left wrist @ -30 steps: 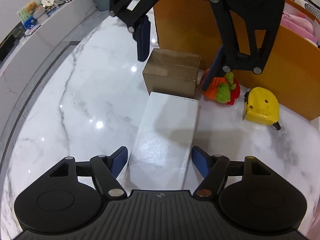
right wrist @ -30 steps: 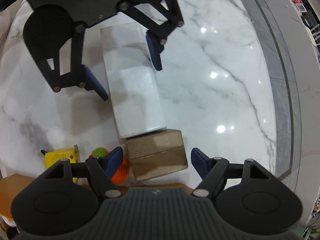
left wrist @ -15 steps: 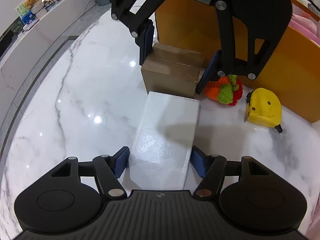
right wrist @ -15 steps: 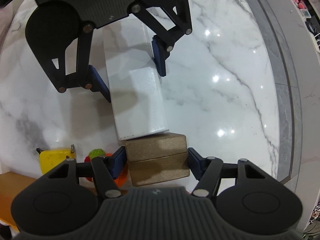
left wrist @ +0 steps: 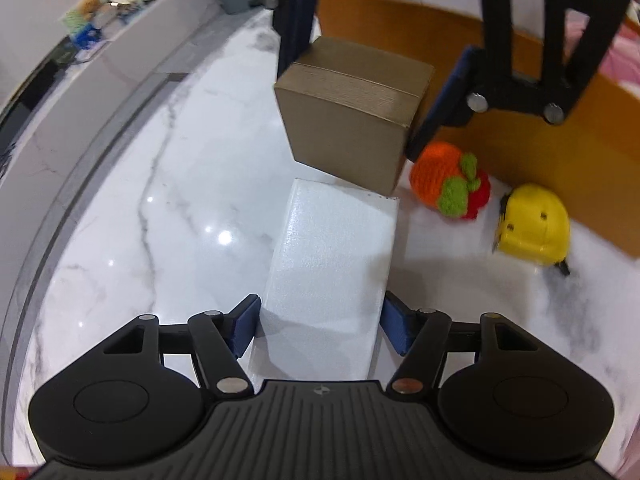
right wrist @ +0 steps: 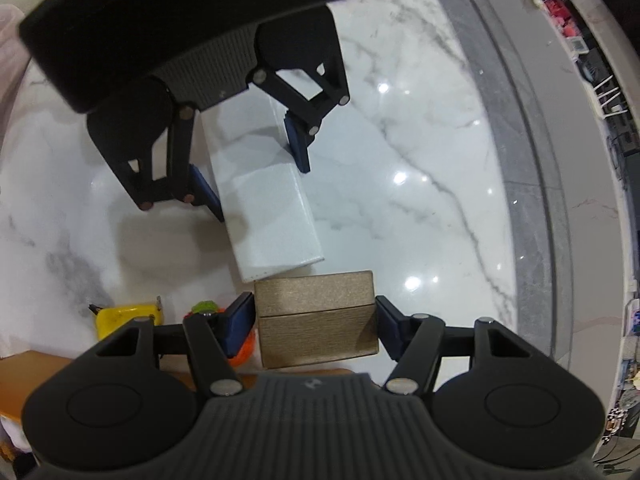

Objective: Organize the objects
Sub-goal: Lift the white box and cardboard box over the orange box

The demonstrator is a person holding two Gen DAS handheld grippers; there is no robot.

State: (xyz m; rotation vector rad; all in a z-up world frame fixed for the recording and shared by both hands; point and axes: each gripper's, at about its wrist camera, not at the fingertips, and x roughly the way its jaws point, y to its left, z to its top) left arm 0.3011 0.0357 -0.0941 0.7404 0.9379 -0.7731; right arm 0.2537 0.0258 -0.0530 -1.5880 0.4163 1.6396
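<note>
The right hand-held gripper pinches the brown box; the left hand-held gripper clamps the white box beside it. Keep both level, I'd say.

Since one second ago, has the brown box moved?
Yes. The right gripper has lifted the brown box off the table; it now overlaps the white box's far edge.

Left gripper, right gripper: matte black plastic, ribbed centre housing, small logo, round side discs, triangular cut-outs in linkage arms, silver and copper rivets, dark blue finger pads.
</note>
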